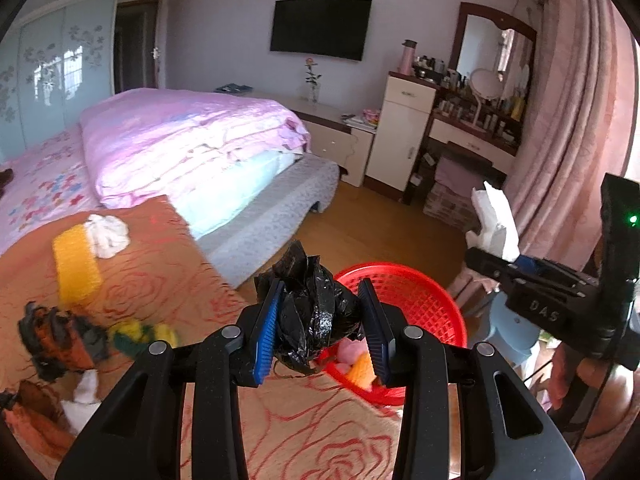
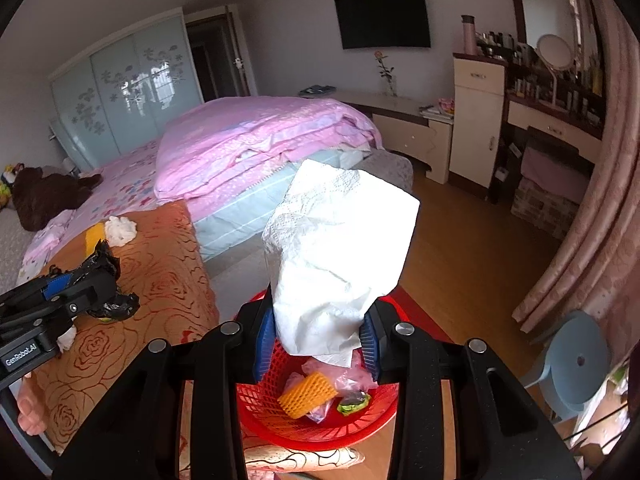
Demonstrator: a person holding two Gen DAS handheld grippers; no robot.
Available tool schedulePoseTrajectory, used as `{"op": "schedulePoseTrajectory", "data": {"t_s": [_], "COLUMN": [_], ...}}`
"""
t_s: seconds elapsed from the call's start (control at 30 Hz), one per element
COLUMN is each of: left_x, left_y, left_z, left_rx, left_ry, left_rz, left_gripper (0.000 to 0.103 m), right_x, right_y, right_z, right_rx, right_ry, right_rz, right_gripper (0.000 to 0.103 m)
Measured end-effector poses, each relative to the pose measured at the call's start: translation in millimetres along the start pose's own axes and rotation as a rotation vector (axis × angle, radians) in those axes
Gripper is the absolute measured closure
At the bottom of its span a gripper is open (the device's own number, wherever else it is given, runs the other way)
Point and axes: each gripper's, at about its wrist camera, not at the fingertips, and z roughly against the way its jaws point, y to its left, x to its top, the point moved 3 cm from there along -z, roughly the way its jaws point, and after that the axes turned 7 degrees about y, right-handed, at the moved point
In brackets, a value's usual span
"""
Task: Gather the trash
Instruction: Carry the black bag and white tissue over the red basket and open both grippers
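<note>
My left gripper is shut on a crumpled black plastic bag, held above the orange rose-patterned cloth, just left of the red mesh basket. My right gripper is shut on a large white tissue, held right over the red basket. The basket holds a yellow foam net, pink wrappers and a green scrap. In the left wrist view the right gripper shows at the right with the tissue. In the right wrist view the left gripper shows at the left with the bag.
On the orange cloth lie a yellow sponge, a white tissue ball, a dark orange wrapper, a yellow-green scrap and white paper. A folded pink quilt lies behind. A blue stool stands at the right.
</note>
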Motion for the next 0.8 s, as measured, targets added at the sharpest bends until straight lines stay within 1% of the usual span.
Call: {"op": "schedulePoseTrajectory", "data": {"t_s": [0.23, 0.43, 0.8], "left_x": [1, 9, 9], "left_y": [-7, -19, -45], "left_z": [-14, -32, -76], "left_rx": [-0.066, -0.069, -0.062], "left_ry": [0.032, 0.061, 0.138], "left_rz": [0.019, 0.008, -0.084], "left_gripper": [0.067, 0.067, 0.066], "right_x": [0, -2, -8], "right_y": [-13, -23, -43], "right_z": [-4, -8, -28], "right_rx": [-0.005, -0.022, -0.054], "right_ry": [0.007, 0.016, 0.066], "right_rz": [-0.032, -0.058, -0.081], "right_gripper": [0.068, 0.068, 0.067]}}
